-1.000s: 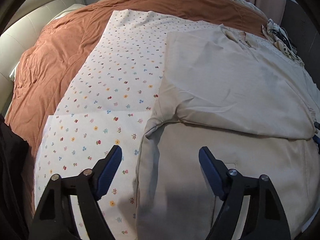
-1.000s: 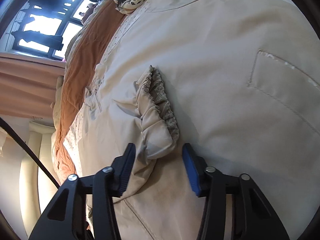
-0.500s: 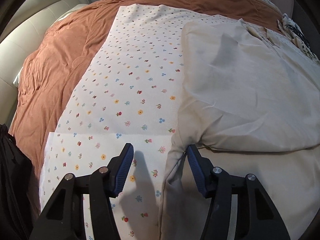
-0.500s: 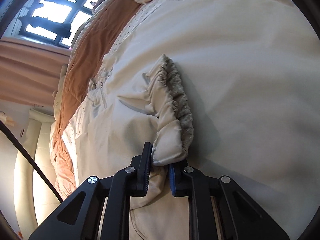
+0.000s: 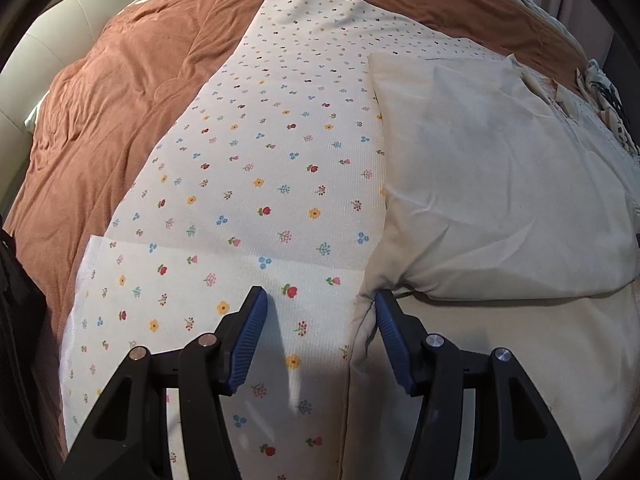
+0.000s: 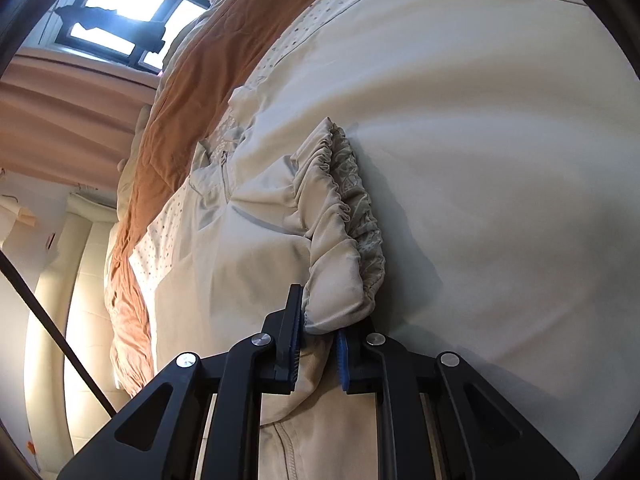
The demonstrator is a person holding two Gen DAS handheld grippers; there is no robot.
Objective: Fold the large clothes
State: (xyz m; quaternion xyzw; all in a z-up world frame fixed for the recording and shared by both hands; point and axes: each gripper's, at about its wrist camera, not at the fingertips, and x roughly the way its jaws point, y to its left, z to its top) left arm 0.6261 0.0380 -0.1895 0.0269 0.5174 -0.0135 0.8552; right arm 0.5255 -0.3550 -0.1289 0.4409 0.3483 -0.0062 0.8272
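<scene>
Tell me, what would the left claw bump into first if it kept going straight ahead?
Probably the floral sheet lying right under the open left claw, or the beige jacket edge beside its right finger. Depth is hard to judge through the fisheye.

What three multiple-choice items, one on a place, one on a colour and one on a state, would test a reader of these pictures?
1. Where does the beige jacket lie?
A. on the flowered sheet
B. on a chair
C. on the floor

2. What colour is the blanket under the sheet?
A. blue
B. rust brown
C. black

3. What is the right gripper doing?
A. standing open
B. clamping the gathered cuff
C. holding a hanger

Key: 1 A, the sheet shows beside and beyond the jacket; 2 B, brown cloth borders the sheet; 3 B, the cuff sits pinched between the fingers, while the left gripper is open.
</scene>
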